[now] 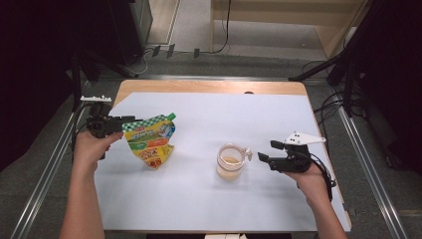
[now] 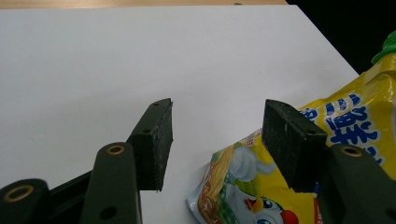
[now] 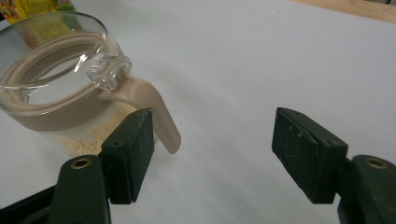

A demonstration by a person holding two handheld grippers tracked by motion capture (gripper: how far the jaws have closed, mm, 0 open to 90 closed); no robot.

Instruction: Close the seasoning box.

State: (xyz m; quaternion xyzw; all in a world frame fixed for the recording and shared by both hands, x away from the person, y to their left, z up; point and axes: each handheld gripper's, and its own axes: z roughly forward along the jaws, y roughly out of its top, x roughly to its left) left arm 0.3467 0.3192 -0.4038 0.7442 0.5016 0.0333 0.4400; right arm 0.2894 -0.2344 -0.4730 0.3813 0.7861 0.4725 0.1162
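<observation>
A yellow and green food pouch [image 1: 149, 142] with a green cap [image 1: 170, 116] lies on the white table cover [image 1: 214, 112] at the left. My left gripper [image 1: 128, 120] is just left of its top, open; in the left gripper view the pouch [image 2: 348, 116] lies under and beyond the right-hand jaw of that gripper [image 2: 217, 140], and bare cover shows in the gap. A clear glass jar [image 1: 230, 162] with a beige band, a beige handle [image 3: 156, 109] and pale grains in its bottom stands right of centre. My right gripper [image 1: 267, 151] is open beside the handle, with nothing between its pads [image 3: 212, 154].
The wooden table edge [image 1: 199, 85] runs along the back. Metal rails [image 1: 366, 154] flank the table on both sides. Black stands and cables [image 1: 343, 74] sit on the floor beyond the far corners.
</observation>
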